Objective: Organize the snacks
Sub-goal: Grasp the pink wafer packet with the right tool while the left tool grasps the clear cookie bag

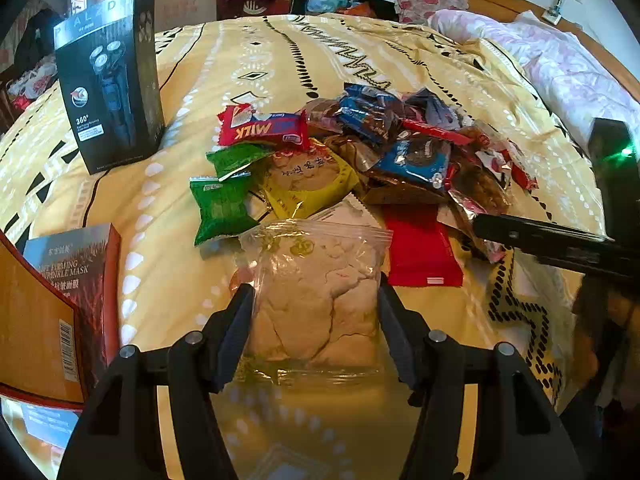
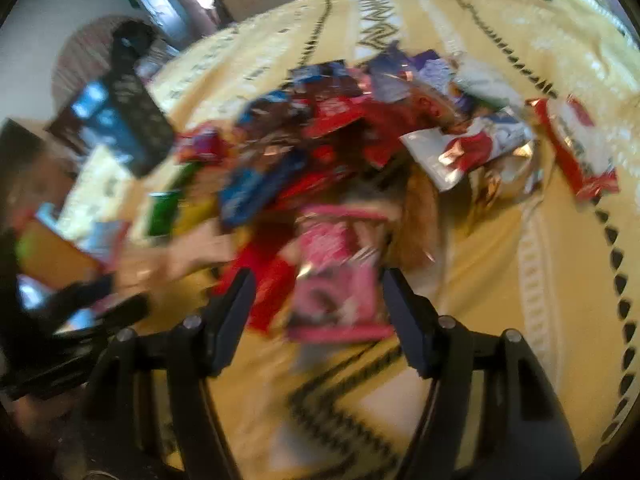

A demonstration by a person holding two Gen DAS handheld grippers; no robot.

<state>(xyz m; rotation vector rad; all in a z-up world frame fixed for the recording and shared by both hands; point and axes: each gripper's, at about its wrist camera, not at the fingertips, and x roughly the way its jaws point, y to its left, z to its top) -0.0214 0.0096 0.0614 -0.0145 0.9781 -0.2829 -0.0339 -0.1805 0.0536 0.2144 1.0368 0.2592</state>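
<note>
- Two hand-held grippers face one heap of snack packets (image 1: pixel 384 148) lying on a yellow patterned bedspread (image 1: pixel 280 64).
- The left gripper (image 1: pixel 316 300) has its jaws spread wide, one on each side of a clear zip bag (image 1: pixel 316 288) of pale dough-like pieces; whether the fingers press the bag cannot be told.
- Just beyond that bag, ahead of the left gripper, lie a yellow packet (image 1: pixel 312 180) and a flat red packet (image 1: pixel 420 248); ahead and to its left are two green packets (image 1: pixel 222 204) and a red packet (image 1: pixel 264 130) printed "MILK".
- Blue cookie packets (image 1: pixel 412 160) sit further ahead and to the right in the heap.
- Far to the left of the left gripper a black shaver box (image 1: pixel 112 80) stands upright, and close on its left a red mask box (image 1: pixel 80 280) is near the frame edge.
- The right gripper (image 2: pixel 318 300) is also wide open, with a pink packet (image 2: pixel 336 280) lying between its fingers; the view is blurred, so contact cannot be judged.
- Ahead and to the right of the right gripper lie a silver-and-red packet (image 2: pixel 468 148) and a red-and-white packet (image 2: pixel 576 152).
</note>
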